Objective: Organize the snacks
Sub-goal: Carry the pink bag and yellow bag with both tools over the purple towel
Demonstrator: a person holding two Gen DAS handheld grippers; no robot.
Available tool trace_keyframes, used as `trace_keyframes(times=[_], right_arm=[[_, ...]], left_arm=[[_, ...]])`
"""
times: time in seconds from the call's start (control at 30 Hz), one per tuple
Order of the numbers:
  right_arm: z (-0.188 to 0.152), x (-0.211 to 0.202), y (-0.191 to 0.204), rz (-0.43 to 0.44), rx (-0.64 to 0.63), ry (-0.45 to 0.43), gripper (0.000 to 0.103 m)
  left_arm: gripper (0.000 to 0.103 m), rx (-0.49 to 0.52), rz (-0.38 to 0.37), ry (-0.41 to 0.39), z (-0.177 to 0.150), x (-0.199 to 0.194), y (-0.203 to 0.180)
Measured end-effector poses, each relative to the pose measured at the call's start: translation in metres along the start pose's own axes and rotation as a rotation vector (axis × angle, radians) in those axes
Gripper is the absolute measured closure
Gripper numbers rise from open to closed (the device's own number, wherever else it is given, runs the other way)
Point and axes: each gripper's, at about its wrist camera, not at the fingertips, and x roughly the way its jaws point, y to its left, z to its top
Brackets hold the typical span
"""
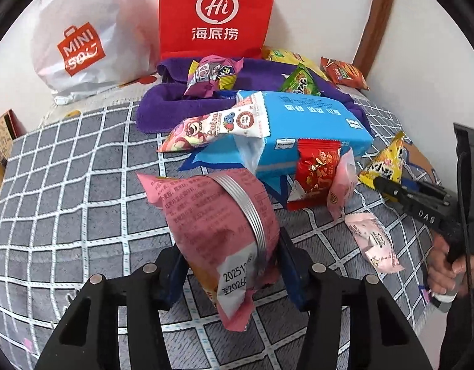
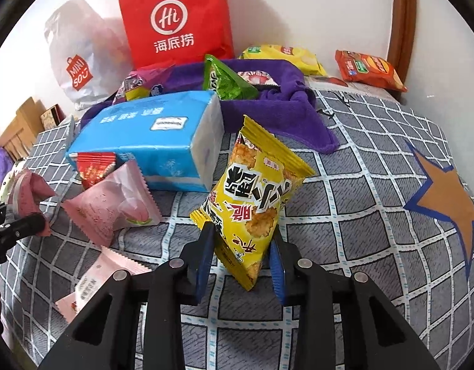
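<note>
A: On the grey checked cloth (image 1: 67,185), two snack packs are up off the surface. The left gripper (image 1: 234,265) is clamped on a pink snack packet (image 1: 212,215), blue pads pressing its lower half, printed back and silver seam facing the camera.

B: Right side?

A: The right gripper (image 2: 241,259) is clamped on a yellow rice-cracker packet (image 2: 252,197), pads pinching its lower end, top tilted away toward the blue tissue pack (image 2: 150,135).

B: Where do they sit against the rest?

A: Both are in front of the tissue pack. A red sachet (image 1: 317,172) leans on its near face; a pale pink sachet (image 2: 113,206) lies just beside that, another pale pink one (image 1: 372,240) flat on the cloth nearer the camera.

B: Behind?

A: A purple towel (image 2: 286,104) holding a green packet (image 2: 224,80) and a purple-wrapped sweet (image 1: 209,74). Against the wall stand a red paper bag (image 1: 218,12) and a white plastic bag (image 1: 76,40). Yellow and orange chip bags (image 2: 369,67) lie far right.
</note>
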Motion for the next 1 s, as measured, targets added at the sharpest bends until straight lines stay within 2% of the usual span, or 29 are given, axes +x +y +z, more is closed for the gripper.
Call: trace_keyframes(times=[0.2, 0.37, 0.5, 0.63, 1.0], right_arm=[[0.016, -0.023, 0.006, 0.006, -0.005, -0.042, 0.070], [0.035, -0.046, 0.015, 0.000, -0.027, -0.091, 0.070], [0.055, -0.059, 0.018, 0.015, 0.003, -0.130, 0.070], [0.074, -0.061, 0.024, 0.037, 0.014, -0.144, 0.070], [0.127, -0.045, 0.030, 0.015, -0.026, -0.167, 0.070]], left_arm=[[0.052, 0.004, -0.046, -0.025, 0.012, -0.015, -0.008], [0.052, 0.027, -0.051, -0.045, 0.028, -0.022, -0.020], [0.052, 0.029, -0.068, -0.067, 0.045, -0.026, -0.023], [0.052, 0.028, -0.092, -0.076, 0.064, -0.028, -0.027], [0.052, 0.016, -0.086, -0.121, 0.122, -0.022, -0.023]])
